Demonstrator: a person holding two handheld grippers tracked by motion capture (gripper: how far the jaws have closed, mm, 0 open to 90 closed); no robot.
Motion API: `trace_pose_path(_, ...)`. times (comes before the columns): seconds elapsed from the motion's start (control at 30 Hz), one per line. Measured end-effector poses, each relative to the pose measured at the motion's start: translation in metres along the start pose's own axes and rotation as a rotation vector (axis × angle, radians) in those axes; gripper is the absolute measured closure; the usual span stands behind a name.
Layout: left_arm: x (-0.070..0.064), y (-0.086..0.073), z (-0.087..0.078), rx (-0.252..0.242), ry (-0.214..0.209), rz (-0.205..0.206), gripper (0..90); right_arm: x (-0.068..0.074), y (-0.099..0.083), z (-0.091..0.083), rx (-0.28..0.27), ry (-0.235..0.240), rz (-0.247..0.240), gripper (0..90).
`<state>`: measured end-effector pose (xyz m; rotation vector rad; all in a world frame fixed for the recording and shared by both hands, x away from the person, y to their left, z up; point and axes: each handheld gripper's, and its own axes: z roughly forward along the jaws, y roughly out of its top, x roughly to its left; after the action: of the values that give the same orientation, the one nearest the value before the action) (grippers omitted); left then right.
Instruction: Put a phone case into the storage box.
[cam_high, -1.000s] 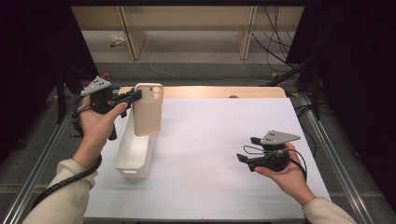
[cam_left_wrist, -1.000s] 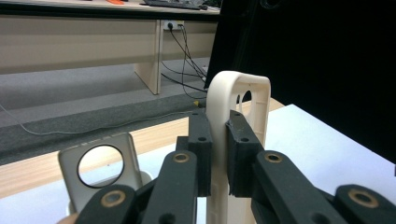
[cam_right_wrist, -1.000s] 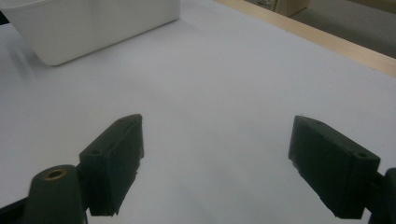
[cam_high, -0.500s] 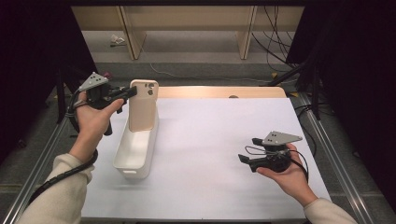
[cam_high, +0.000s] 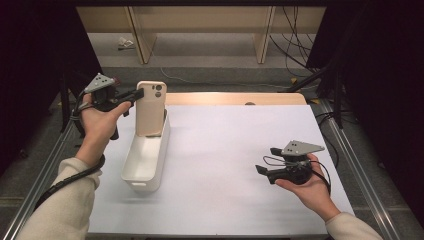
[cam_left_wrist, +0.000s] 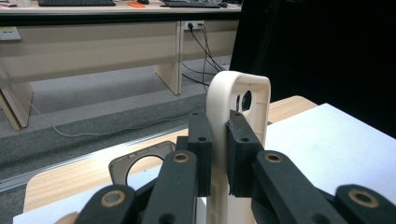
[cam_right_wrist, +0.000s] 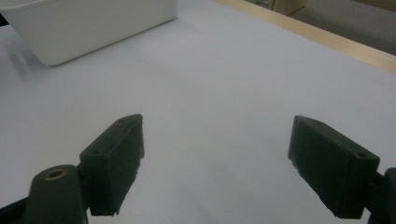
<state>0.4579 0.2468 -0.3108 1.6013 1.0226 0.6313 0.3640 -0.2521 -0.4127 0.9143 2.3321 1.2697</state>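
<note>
Phone case (cam_high: 150, 107) stands upright at the far end of the white bin (cam_high: 145, 160) on the desk (cam_high: 235, 150). It is beige, with camera holes near the top. It looks light and bendy. The left tongs (cam_left_wrist: 219, 154) pinch its side edge, a good spot. The right tongs (cam_right_wrist: 219, 163) hang spread apart, holding nothing.

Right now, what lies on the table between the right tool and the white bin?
Nothing: in the high view only bare white table surface separates the right tool from the white bin. The right gripper view agrees.
</note>
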Motion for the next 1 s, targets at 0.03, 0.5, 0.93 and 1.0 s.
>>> trace_pose_path(0.03,0.001,0.0,0.001,0.0,0.003,0.003,81.9,0.0,0.0,0.0,0.0,0.0,0.0,19.1)
trace_pose_path(0.5,0.011,-0.003,0.013,-0.005,0.015,-0.006,81.9,0.0,0.0,0.0,-0.007,-0.001,0.0,19.2)
trace_pose_path(0.93,0.021,-0.008,0.024,0.009,0.045,-0.015,81.9,-0.001,0.0,-0.001,-0.009,-0.002,0.003,19.2)
trace_pose_path(1.0,0.022,-0.008,0.026,0.009,0.046,-0.017,81.9,-0.001,0.0,-0.001,-0.012,-0.002,0.004,19.2)
